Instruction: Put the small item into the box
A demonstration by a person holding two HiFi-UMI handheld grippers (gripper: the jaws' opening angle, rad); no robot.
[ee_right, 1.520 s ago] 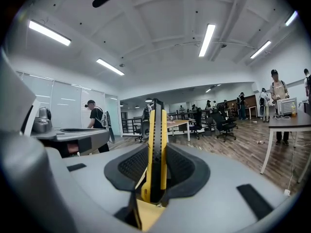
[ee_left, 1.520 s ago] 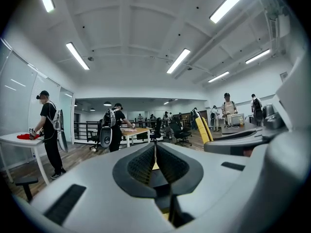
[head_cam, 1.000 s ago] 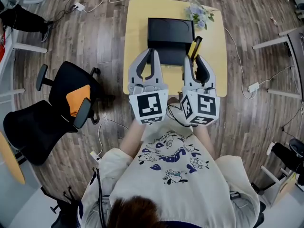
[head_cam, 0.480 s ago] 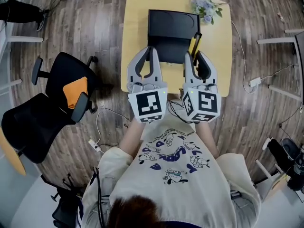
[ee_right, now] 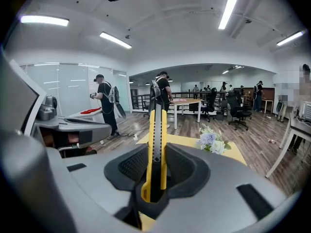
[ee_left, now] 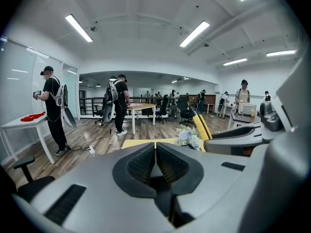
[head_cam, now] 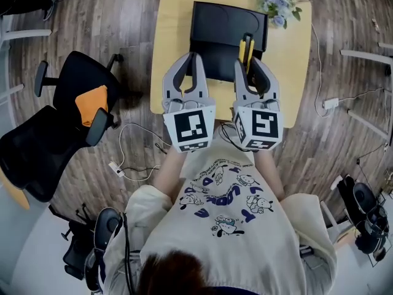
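A yellow and black utility knife (head_cam: 246, 49) stands upright between the jaws of my right gripper (head_cam: 247, 66), which is shut on its lower end. In the head view the knife's tip is over the right part of the black box (head_cam: 224, 35) on the yellow table (head_cam: 169, 54). The right gripper view shows the knife (ee_right: 156, 140) clamped between the pads of the right gripper (ee_right: 156, 165). My left gripper (head_cam: 189, 63) hovers at the box's near left edge, shut and empty, and its tips meet in the left gripper view (ee_left: 155, 149), where the knife (ee_left: 201, 126) rises at the right.
A bunch of pale flowers (head_cam: 277, 6) lies on the table's far right corner. A black office chair with an orange cushion (head_cam: 89, 103) stands to the left of the table. Cables and a power strip (head_cam: 115, 167) lie on the wooden floor. People (ee_right: 106, 103) stand farther off.
The right gripper has carried the knife from the box's right edge to over its right part. The left gripper has stayed shut beside it.
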